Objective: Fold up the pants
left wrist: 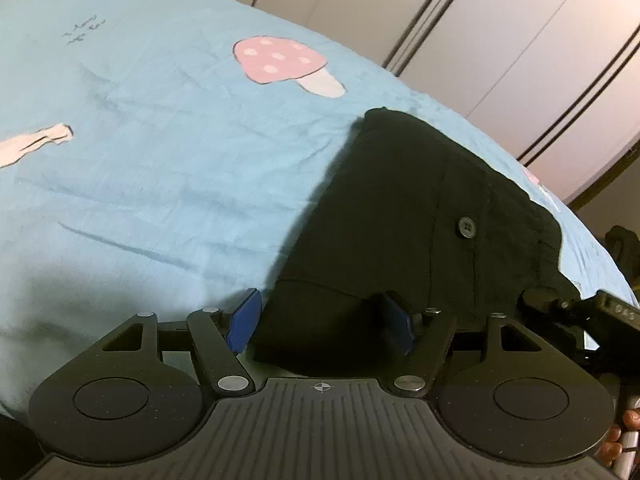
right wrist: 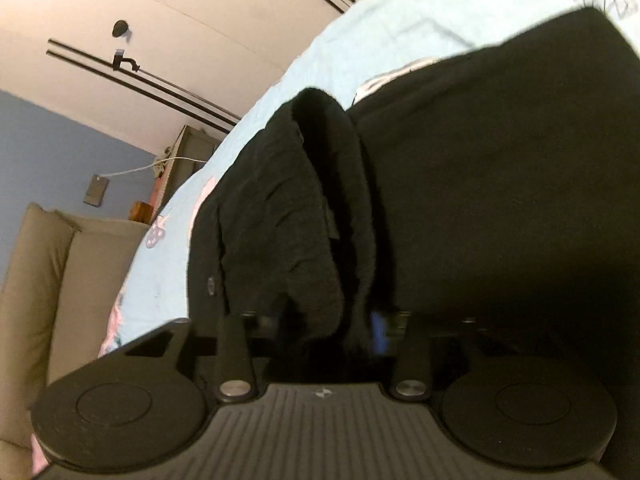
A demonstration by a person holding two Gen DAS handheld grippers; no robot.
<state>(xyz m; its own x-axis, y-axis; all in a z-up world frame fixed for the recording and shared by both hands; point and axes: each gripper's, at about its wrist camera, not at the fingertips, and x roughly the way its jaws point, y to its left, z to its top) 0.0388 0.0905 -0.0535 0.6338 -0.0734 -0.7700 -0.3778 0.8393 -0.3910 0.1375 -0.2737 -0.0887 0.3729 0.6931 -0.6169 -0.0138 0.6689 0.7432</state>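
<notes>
Your black pants (left wrist: 420,216) lie folded on the light blue sheet (left wrist: 160,140), a soft cotton with fine wrinkles and pink mushroom prints. The cloth of the pants is matte and thick, with a round dark button (left wrist: 466,227) and straight seams. Your left gripper (left wrist: 324,322) has its blue pads well apart, and the rounded near corner of the pants sits between them without pressure. At your right gripper (right wrist: 324,326), a fuzzy rolled fold of the pants falls between the fingers; the picture is dark and blurred, so I cannot tell if they press it.
</notes>
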